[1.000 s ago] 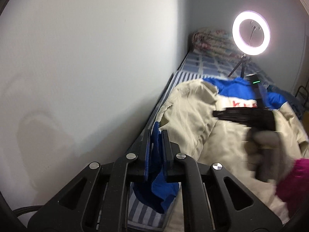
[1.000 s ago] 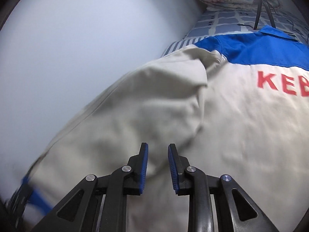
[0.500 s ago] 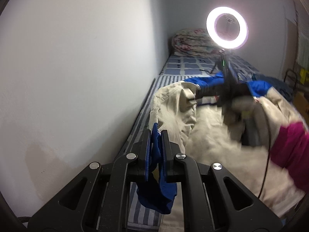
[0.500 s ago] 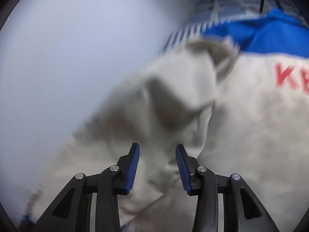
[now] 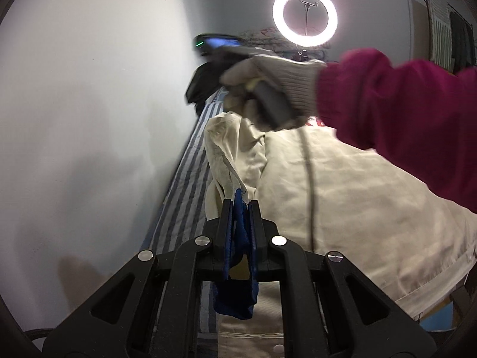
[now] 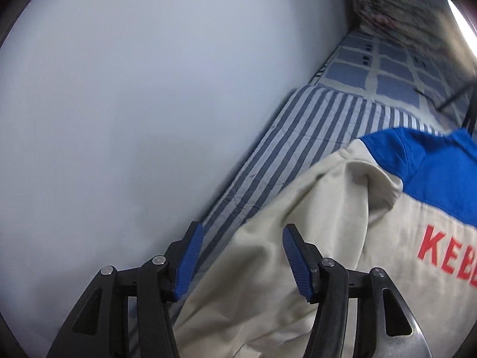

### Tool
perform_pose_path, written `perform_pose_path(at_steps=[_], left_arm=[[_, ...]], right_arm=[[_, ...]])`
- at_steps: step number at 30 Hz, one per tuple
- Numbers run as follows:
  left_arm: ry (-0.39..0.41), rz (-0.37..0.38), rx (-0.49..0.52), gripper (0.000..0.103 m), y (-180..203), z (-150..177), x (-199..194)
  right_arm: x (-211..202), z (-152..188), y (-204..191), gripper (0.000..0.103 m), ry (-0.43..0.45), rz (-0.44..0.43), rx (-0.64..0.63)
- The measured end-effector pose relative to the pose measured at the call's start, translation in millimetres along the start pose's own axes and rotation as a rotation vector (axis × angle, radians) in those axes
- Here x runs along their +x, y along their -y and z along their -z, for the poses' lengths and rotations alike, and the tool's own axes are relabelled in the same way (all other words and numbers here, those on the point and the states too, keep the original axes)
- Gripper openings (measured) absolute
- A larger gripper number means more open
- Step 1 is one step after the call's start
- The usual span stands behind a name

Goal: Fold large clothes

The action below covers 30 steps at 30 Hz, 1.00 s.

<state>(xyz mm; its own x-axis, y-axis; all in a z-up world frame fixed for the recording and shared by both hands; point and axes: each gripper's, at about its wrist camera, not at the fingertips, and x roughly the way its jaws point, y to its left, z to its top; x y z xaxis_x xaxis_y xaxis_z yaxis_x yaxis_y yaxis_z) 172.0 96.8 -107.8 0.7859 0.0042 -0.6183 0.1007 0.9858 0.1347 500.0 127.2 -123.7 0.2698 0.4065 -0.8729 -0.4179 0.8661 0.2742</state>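
While the beige and blue jacket lies spread on the striped bed, each gripper has its own job.
Wall: runs along the bed's left edge, leaving no room that way.
Left gripper: fingers closed on the jacket's blue cuff, likely anchoring the sleeve for a fold.
Right gripper: fingers spread wide, holding nothing, hovering over the sleeve's folded edge beside bare striped sheet.
Open room: bare bed beyond the collar, toward a ring light.
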Motion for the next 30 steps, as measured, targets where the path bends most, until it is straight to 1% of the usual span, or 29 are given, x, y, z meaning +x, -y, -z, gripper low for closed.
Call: perform_pose_path(at_steps=[3,4,5,6,7,8,9,11,13,14,17,18,20,21,23,25,26,28,29,30], left_arm=[[-0.005,-0.004,0.006,0.008,-0.3,0.7,1.1],[-0.004,-0.007,0.008,0.008,-0.5,0.9,0.2],[-0.003,-0.009,0.010,0.008,-1.7,1.0,-0.8],[-0.003,-0.009,0.008,0.008,-3.4,1.3,-2.2],[-0.002,-0.008,0.007,0.008,-4.4,0.8,-3.2],[0.002,-0.010,0.012,0.008,-4.1,0.9,-5.5],[0.005,-0.012,0.019,0.008,-5.7,1.1,-9.0],[0.015,-0.008,0.031,0.008,-4.8,2.3,-13.2],[0.027,0.003,0.050,0.008,-0.1,3.4,-19.8],[0.033,0.007,0.065,0.008,2.4,4.1,-23.5],[0.040,0.027,0.101,0.008,13.3,8.1,-33.8],[0.036,0.041,0.108,0.008,16.7,9.7,-35.4],[0.020,0.069,0.120,0.008,24.2,13.4,-37.9],[0.002,0.091,0.126,0.008,28.1,15.9,-38.0],[-0.038,0.135,0.141,0.009,36.2,23.0,-37.7],[-0.075,0.180,0.137,0.011,40.7,30.2,-38.3],[-0.091,0.204,0.126,0.015,40.8,33.0,-38.8],[-0.138,0.280,0.064,0.027,35.7,38.0,-39.6],[-0.153,0.306,0.025,0.043,30.2,39.9,-40.2],[-0.159,0.317,-0.010,0.049,24.6,41.4,-40.4]], right_arm=[[21.0,-2.0,-19.9,0.057,-0.066,0.135,-0.080],[25.9,-0.9,-27.3,0.056,-0.086,0.197,-0.126],[28.2,1.5,-32.0,0.050,-0.098,0.246,-0.161],[28.1,4.7,-34.9,0.025,-0.106,0.278,-0.187],[30.4,7.5,-34.9,0.014,-0.117,0.297,-0.208],[30.5,9.4,-30.9,0.006,-0.113,0.291,-0.204],[26.1,10.2,-26.2,0.004,-0.099,0.280,-0.190],[7.7,11.0,-16.6,0.003,-0.054,0.245,-0.151],[-6.6,9.3,2.9,0.003,0.002,0.200,-0.083],[-21.6,11.9,15.9,0.002,0.038,0.158,-0.037],[-61.1,29.8,53.2,0.002,0.133,0.059,0.068],[-68.5,37.1,66.7,0.002,0.154,0.037,0.102],[-84.7,60.0,98.6,0.002,0.192,-0.016,0.191],[-91.8,78.8,118.0,0.002,0.203,-0.030,0.242],[-94.9,106.1,143.4,0.002,0.205,-0.037,0.298],[-91.3,137.7,167.4,0.003,0.181,-0.034,0.336],[-88.0,146.4,174.2,0.003,0.162,-0.030,0.343],[-74.9,172.7,190.1,0.004,0.081,-0.018,0.354],[-68.5,184.4,195.4,0.007,0.036,0.008,0.347],[-65.4,193.3,198.9,0.009,0.010,0.038,0.335]])
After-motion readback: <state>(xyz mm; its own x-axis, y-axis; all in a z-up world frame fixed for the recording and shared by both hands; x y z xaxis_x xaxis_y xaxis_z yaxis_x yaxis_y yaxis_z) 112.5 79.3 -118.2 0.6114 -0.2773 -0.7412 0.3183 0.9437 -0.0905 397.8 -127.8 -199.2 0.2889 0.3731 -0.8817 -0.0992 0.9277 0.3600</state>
